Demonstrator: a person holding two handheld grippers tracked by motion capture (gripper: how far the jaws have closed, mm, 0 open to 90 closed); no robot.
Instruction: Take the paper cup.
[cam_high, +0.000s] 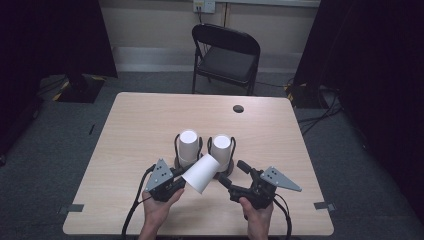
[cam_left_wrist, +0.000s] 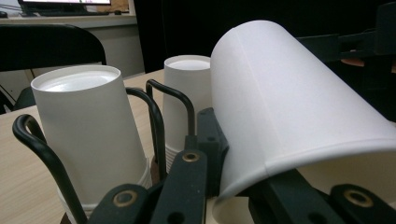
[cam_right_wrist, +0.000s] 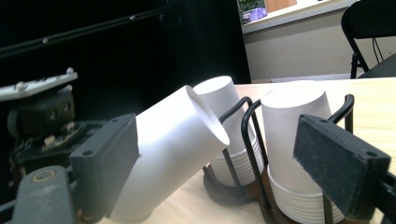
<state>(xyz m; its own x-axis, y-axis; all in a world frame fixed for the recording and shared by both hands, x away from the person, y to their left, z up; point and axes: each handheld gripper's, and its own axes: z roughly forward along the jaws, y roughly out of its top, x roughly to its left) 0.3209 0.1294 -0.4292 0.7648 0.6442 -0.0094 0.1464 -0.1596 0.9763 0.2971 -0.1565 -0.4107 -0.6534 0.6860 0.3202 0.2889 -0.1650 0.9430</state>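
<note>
The left gripper (cam_high: 176, 181) has its fingers (cam_left_wrist: 187, 182) closed tight on the rim wall of a single white paper cup (cam_high: 201, 173), one finger inside the mouth and one outside, as the left gripper view shows. The cup is held tilted off the counter (cam_high: 140, 125), its closed base pointing up and away toward the two stacks, its open mouth low near the person's side.

The right gripper (cam_high: 234, 174) has its fingers (cam_right_wrist: 109, 158) spread wide, with nothing pressed between them. In the right gripper view one finger stands just beside the tilted cup's wall near its mouth; whether it touches the paper I cannot tell. The other finger stands well apart, in front of the nearer stack.

Just beyond the held cup stand two stacks of upside-down white cups, the left stack (cam_high: 188, 147) and the right stack (cam_high: 221, 149), each in a black wire holder (cam_high: 176, 145) on a dark round base. The held cup's base is close to both stacks, between them in the high view.

Farther off on the counter is a round cable hole (cam_high: 238, 108), and behind the counter a black folding chair (cam_high: 227, 55)
</note>
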